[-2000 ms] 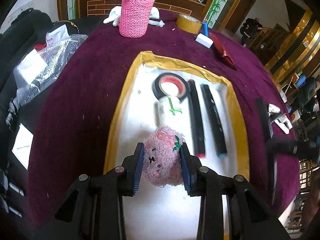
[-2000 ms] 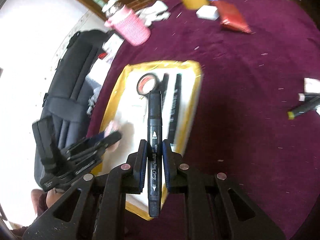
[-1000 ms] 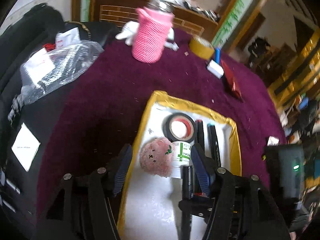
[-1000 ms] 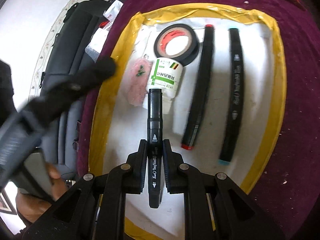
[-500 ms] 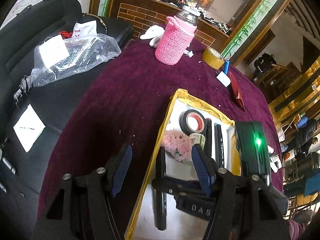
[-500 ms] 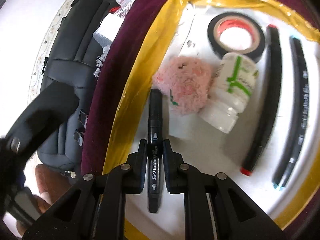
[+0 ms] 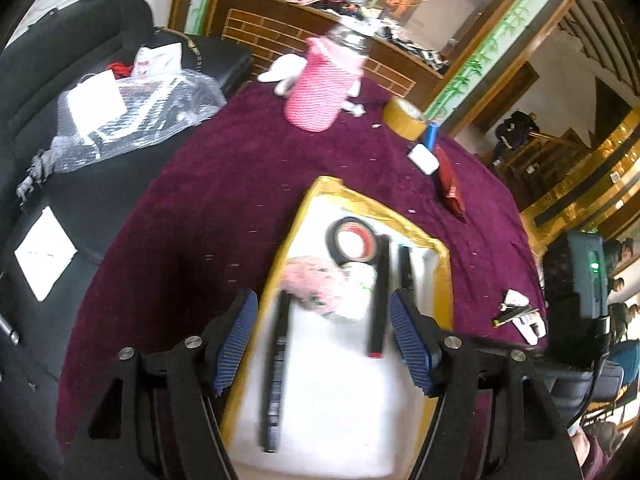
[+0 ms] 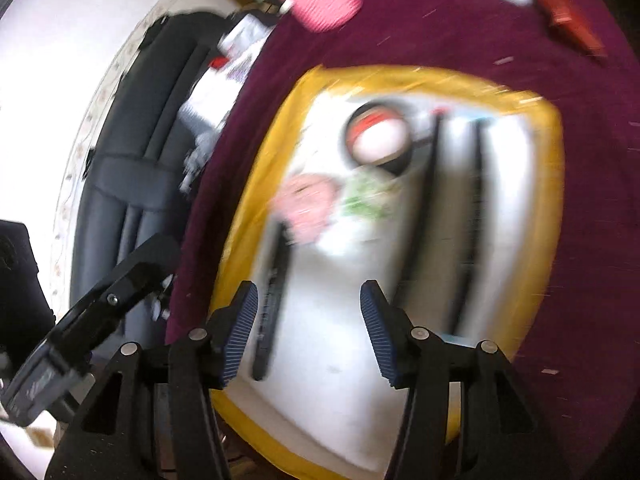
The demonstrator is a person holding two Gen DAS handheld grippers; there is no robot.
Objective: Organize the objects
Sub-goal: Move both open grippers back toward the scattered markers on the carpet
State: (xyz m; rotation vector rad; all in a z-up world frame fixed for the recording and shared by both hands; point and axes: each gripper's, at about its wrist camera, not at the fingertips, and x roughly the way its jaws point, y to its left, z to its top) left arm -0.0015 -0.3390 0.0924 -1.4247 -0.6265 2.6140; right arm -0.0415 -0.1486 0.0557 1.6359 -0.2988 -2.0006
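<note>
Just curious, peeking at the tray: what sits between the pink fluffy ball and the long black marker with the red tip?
A small white bottle with a green label lies between the pink fluffy ball and the red-tipped marker. The left wrist view shows it best, though it is blurred.

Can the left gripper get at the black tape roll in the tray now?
Probably yes. The left gripper is open and empty above the tray, and nothing covers the tape roll; the pink plush lies just before it.
</note>
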